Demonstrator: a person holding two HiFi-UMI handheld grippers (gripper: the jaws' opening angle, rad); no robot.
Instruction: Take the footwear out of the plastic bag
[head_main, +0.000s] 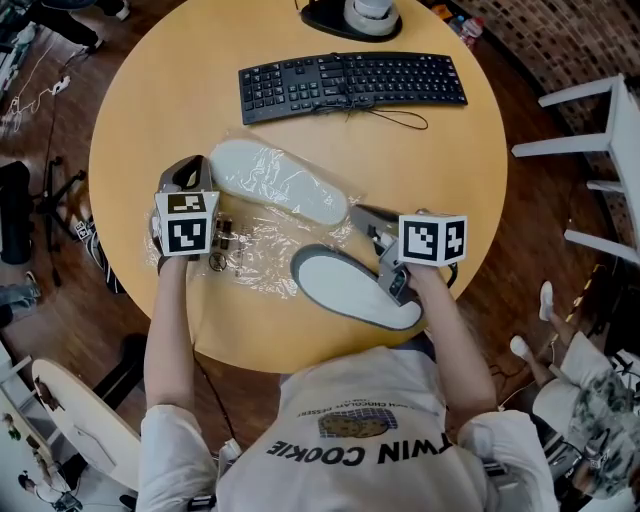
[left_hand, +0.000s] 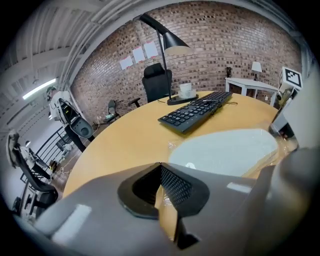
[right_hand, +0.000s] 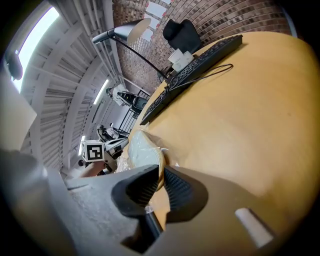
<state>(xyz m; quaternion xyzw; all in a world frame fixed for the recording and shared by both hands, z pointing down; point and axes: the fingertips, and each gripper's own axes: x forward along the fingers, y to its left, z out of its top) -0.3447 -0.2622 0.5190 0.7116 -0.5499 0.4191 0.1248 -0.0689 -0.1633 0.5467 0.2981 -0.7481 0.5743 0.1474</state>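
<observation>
From the head view, the only wording I could read was "TWIN COOKIE", printed in dark capitals across the person's pale T-shirt (head_main: 350, 440) and upside down to the camera. A smaller line of print beyond a cookie picture on the shirt was too fine for me to make out. The keyboard (head_main: 350, 82) legends were too small, and the paper sheets (left_hand: 137, 54) on the brick wall stayed unreadable.
</observation>
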